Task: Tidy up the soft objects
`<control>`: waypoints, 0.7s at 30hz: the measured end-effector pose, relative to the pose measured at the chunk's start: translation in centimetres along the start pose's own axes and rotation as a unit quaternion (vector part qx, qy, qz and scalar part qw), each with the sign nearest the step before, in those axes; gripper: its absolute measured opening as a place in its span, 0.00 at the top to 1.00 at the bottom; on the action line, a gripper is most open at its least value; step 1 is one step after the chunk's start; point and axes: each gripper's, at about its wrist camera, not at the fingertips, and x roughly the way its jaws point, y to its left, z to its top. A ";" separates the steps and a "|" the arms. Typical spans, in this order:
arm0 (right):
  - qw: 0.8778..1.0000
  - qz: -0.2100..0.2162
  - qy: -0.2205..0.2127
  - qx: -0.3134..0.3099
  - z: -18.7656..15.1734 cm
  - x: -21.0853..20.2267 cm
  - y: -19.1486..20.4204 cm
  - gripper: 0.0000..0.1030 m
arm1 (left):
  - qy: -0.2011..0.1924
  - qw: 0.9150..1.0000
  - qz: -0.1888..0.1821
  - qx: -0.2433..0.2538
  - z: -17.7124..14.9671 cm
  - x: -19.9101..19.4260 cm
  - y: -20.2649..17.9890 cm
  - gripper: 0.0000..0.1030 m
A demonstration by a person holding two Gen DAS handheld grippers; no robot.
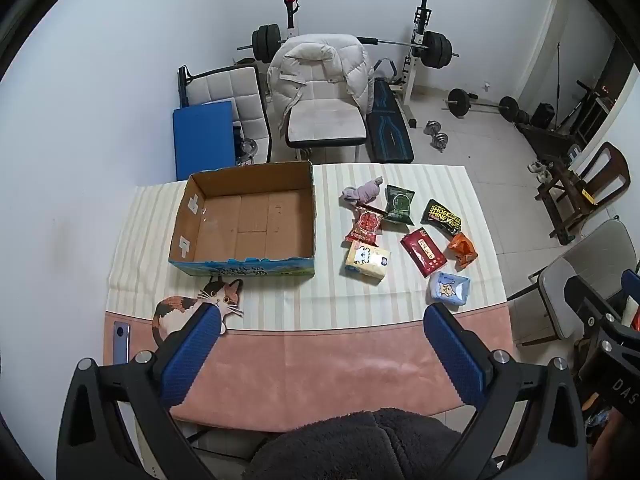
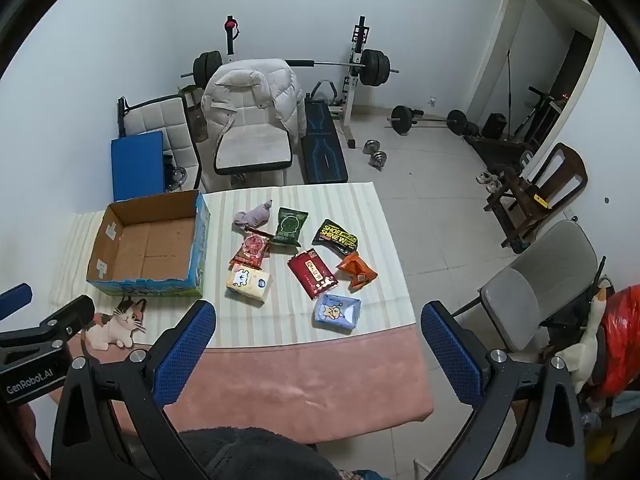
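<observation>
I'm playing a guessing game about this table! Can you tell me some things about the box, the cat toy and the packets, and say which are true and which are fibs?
1. The cardboard box has nothing inside. True.
2. The cat toy lies inside the box. False: it lies on the table in front of the box.
3. The left gripper holds a packet. False: its jaws stand open, holding nothing.
4. The light blue packet lies nearest the pink strip of the tablecloth. True.
5. The right gripper is open. True.
</observation>
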 end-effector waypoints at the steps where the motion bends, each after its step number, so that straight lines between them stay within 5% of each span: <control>1: 1.000 0.001 0.000 -0.001 0.0 0.0 0.0 0.00 | -0.002 1.000 0.004 0.001 0.0 0.0 0.0 0.00; 21: 1.000 0.005 -0.008 -0.007 0.1 -0.8 0.2 0.00 | -0.014 1.000 -0.004 -0.012 -0.1 -1.0 0.2 0.00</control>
